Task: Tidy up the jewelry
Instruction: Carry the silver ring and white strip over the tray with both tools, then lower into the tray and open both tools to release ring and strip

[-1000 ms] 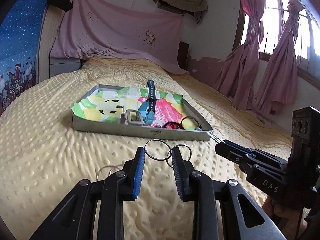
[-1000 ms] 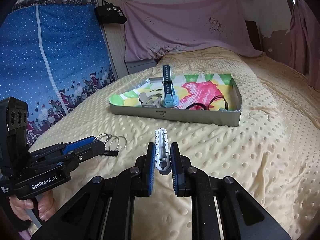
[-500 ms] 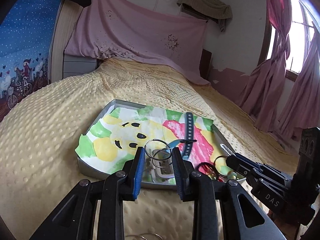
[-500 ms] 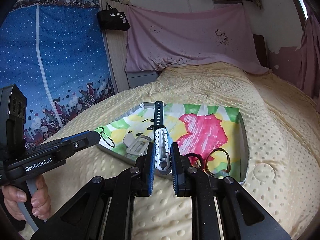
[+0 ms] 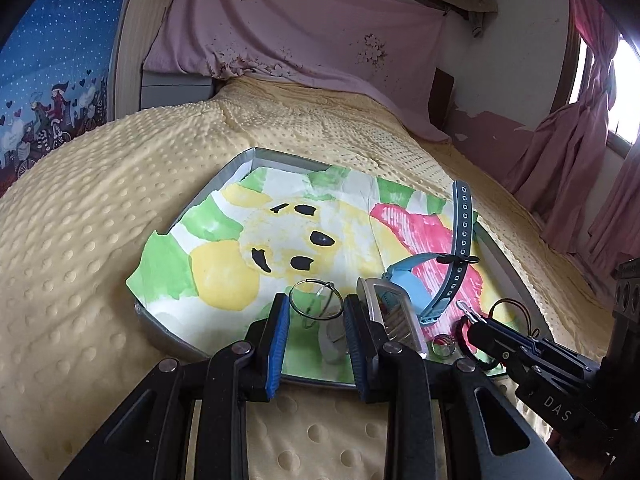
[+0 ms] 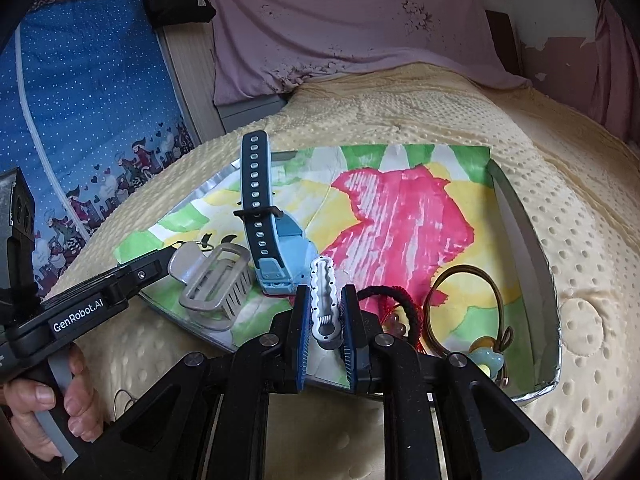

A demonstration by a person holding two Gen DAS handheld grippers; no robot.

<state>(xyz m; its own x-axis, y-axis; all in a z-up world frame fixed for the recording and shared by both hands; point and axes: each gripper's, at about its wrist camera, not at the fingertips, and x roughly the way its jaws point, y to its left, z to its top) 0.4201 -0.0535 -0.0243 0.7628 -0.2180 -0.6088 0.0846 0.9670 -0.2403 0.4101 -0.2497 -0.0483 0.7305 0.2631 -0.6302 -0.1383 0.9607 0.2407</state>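
Left gripper (image 5: 316, 312) over the near rim of the metal tray (image 5: 236, 164), fingers (image 5: 279, 332) pinching wire hoop rings (image 5: 316, 298), right gripper (image 6: 325, 316) above the same rim, fingers clamped on a white wavy clip (image 6: 324, 300), blue watch (image 6: 276, 256) inside the tray, yellow dotted bedspread (image 6: 440, 100) beneath the tray

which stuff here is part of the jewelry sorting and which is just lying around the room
Part of the job:
- tray
- hoop rings in the left gripper
- white hair clip in the right gripper
- blue watch
- grey hair claw
- black cord bracelet
- brown hair tie

Just lying about:
- black bag
- pink curtains
- pink sheet
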